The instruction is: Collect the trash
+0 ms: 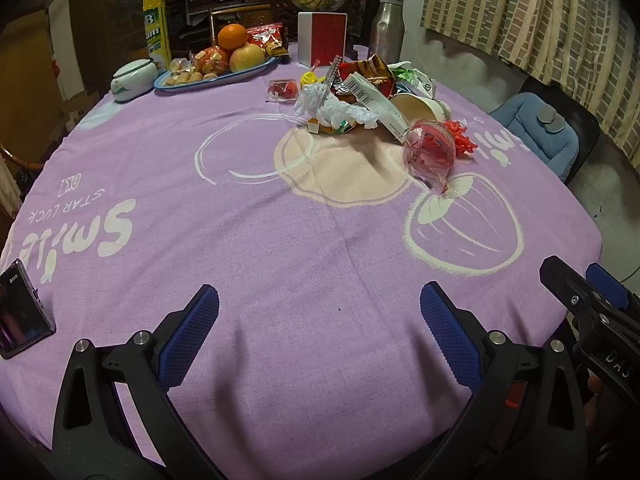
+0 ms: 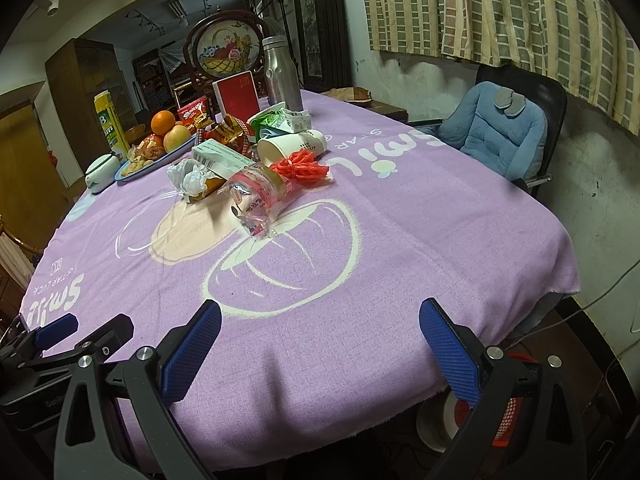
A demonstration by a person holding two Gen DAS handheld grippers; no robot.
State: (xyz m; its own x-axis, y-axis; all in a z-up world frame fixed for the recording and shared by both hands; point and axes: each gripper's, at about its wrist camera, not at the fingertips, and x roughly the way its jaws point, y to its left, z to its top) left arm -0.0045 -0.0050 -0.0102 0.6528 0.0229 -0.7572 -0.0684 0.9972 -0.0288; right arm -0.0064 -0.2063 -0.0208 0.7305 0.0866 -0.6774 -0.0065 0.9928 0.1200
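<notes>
A heap of trash lies on the far middle of the purple tablecloth (image 1: 280, 248): a crumpled white tissue (image 1: 328, 106), a red snack wrapper (image 1: 368, 74), a barcoded carton (image 1: 374, 104), a tipped paper cup (image 1: 422, 106), a clear red-printed bag (image 1: 430, 150) and a red ribbon bow (image 1: 460, 140). The right wrist view shows the same clear bag (image 2: 260, 196), bow (image 2: 302, 168), cup (image 2: 292, 146) and tissue (image 2: 190, 176). My left gripper (image 1: 320, 312) hangs open over the near cloth, nothing between its fingers. My right gripper (image 2: 320, 328) is open at the near right table edge, far from the heap.
A blue plate of fruit and snacks (image 1: 216, 76), a lidded white jar (image 1: 134, 80), a yellow box (image 1: 156, 28), a red-and-white box (image 1: 322, 38) and a steel bottle (image 1: 386, 28) stand at the back. A phone (image 1: 22, 312) leans at the left. A cushioned chair (image 2: 500, 136) sits right; a red bin (image 2: 508, 412) below.
</notes>
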